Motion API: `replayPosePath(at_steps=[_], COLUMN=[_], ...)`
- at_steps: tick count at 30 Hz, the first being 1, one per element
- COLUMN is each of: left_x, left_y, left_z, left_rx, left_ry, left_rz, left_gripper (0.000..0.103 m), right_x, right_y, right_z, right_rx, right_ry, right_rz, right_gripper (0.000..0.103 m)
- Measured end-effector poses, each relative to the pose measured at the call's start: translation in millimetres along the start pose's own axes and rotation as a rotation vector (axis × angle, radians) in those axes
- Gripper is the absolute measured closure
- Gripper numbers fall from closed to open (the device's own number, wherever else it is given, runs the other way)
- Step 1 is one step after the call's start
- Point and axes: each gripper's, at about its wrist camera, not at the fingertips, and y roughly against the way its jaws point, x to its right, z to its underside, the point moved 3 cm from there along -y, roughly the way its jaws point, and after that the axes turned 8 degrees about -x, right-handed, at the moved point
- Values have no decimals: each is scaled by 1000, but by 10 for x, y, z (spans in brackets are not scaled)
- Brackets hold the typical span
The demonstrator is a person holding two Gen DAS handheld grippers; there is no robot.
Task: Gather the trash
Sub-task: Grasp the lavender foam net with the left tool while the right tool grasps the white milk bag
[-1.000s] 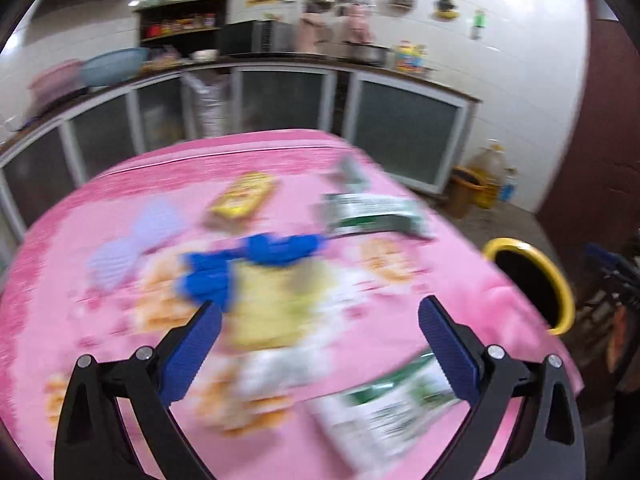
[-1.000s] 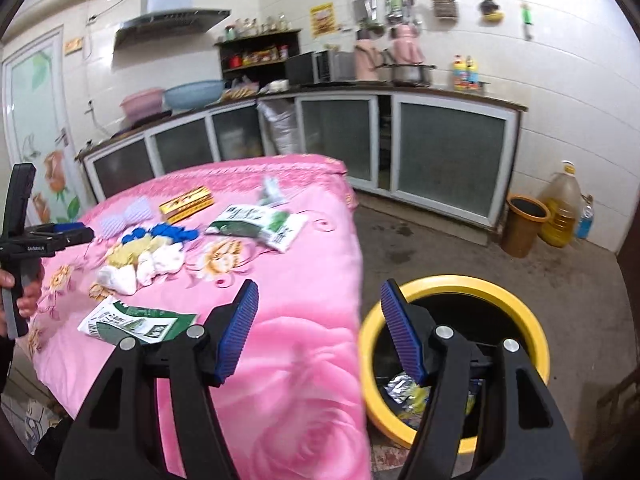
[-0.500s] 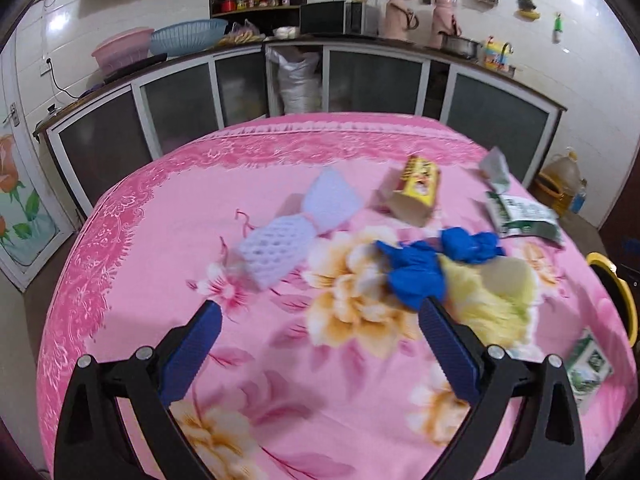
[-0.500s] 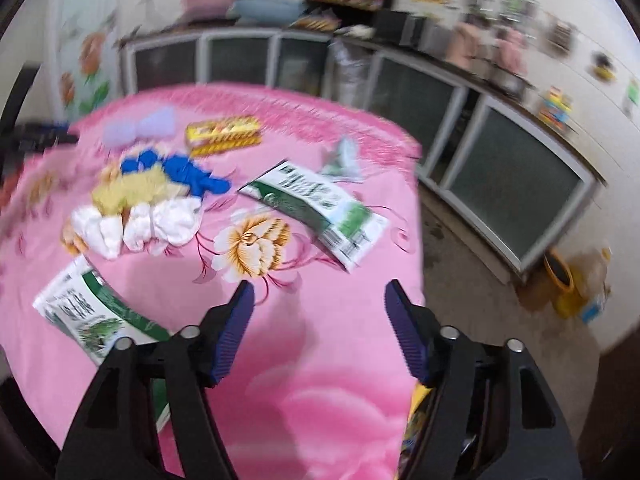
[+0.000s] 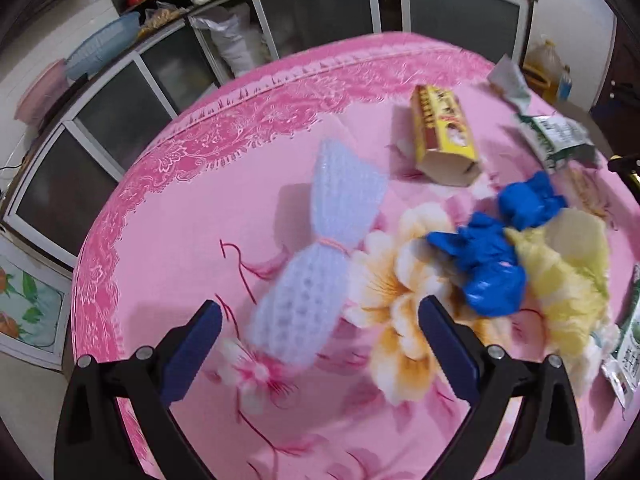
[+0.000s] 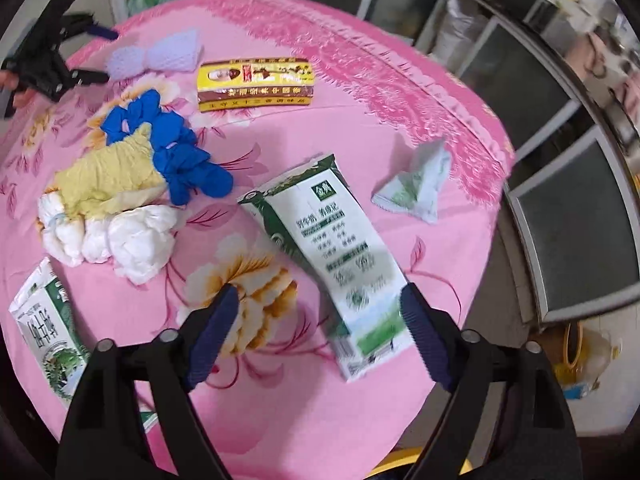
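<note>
Trash lies on a pink flowered tablecloth (image 5: 224,208). My left gripper (image 5: 320,320) is open, its fingers on either side of the near end of a pale lilac foam net (image 5: 320,264). My right gripper (image 6: 316,312) is open just above a green and white milk pouch (image 6: 332,236). The right wrist view also shows the foam net (image 6: 160,56), a yellow carton (image 6: 256,84), blue gloves (image 6: 180,152), a yellow glove (image 6: 108,176), white crumpled bags (image 6: 116,236), a small pale wrapper (image 6: 420,184) and a second milk pouch (image 6: 44,328).
Kitchen cabinets with dark glass doors (image 5: 328,12) run behind the table. A yellow bin rim (image 6: 404,464) shows below the table edge in the right wrist view. An oil jug (image 5: 548,60) stands on the floor at the far right.
Both grippers moved in low over the table. The left one came down around the foam net. The right one swung from the yellow bin to the milk pouch.
</note>
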Motion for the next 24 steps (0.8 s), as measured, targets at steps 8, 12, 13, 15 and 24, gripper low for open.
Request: replayPosePath(at_steps=[8, 12, 13, 15, 24], left_x=[30, 95, 126, 170, 160], left_y=[-348, -555, -604, -676, -580], left_z=[-262, -347, -371, -408, -494], left_rx=[-145, -205, -215, -226, -181], left_ry=[-106, -119, -128, -137, -87], left_rz=[108, 159, 167, 161, 254], left_gripper=[8, 8, 9, 11, 79], right_x=[81, 153, 174, 192, 249], right_y=[-382, -513, -543, -598, -600], right_z=[-315, -427, -451, -473, -461], right_rx=[-101, -117, -118, -127, -66], right_ry=[28, 3, -6, -12, -59], right_rz=[-64, -105, -115, -126, -150], right_gripper=[21, 22, 22, 22, 48])
